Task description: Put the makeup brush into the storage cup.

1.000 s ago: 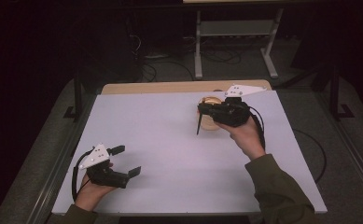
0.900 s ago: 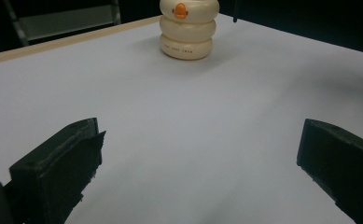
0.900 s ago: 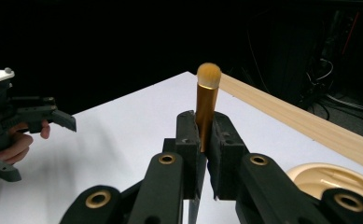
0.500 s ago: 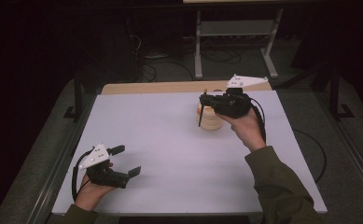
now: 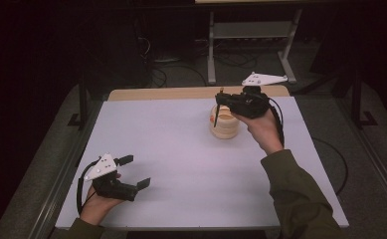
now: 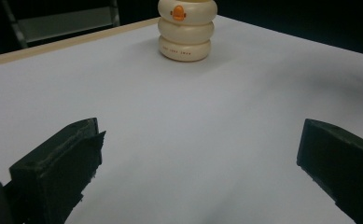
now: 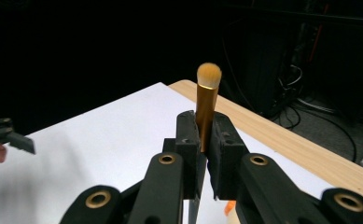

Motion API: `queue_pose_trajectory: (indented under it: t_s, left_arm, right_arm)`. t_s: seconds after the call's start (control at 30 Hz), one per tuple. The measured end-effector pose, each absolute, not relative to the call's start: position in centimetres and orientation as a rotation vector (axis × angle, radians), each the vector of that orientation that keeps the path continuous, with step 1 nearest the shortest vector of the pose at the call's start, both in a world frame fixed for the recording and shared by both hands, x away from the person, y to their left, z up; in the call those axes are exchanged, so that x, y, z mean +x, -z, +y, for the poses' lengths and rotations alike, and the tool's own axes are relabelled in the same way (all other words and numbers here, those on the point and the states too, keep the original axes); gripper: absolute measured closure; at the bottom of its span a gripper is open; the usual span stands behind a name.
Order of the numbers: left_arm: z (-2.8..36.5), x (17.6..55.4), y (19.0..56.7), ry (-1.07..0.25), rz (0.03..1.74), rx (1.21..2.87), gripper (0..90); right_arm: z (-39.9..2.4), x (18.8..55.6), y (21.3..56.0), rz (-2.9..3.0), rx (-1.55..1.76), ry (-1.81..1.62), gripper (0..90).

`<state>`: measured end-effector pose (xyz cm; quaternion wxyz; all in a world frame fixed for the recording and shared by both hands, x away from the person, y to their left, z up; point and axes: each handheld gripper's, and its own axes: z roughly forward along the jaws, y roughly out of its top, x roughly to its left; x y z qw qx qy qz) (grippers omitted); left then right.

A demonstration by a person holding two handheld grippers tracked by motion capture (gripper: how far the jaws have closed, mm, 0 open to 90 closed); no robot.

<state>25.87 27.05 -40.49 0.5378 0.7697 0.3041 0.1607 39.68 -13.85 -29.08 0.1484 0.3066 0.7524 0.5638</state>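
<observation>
A cream holder (image 5: 225, 127) made of stacked rings stands on the far right part of the white table (image 5: 181, 149); it carries an orange mark in the left gripper view (image 6: 187, 30). My right gripper (image 5: 227, 101) hovers just above it, shut on a thin makeup brush (image 5: 217, 112). In the right gripper view the brush (image 7: 206, 105) has a gold ferrule and orange bristles that stick up past the closed gripper (image 7: 205, 135). Its dark handle hangs down by the holder's left side; contact is unclear. My left gripper (image 5: 134, 172) rests at the near left, open and holding nothing (image 6: 200, 144).
A wooden strip (image 5: 181, 93) runs along the table's far edge. Beyond it stand a metal frame (image 5: 250, 30) and cables on the dark floor. The other hand's gripper (image 7: 6, 135) appears at the left of the right gripper view.
My right gripper has risen and moved slightly away with the brush, uncovering more of the holder. The left gripper has stayed still.
</observation>
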Motion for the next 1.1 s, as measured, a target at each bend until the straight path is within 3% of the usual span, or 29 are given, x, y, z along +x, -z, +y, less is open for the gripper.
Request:
queue_pose_trajectory:
  t_s: [1.1]
  left_arm:
    - [26.9, 25.8, 40.6, -0.37, 0.715, 1.838, 0.0]
  right_arm:
    - [-14.1, 43.3, 30.3, 2.05, 0.99, -1.538, 82.4]
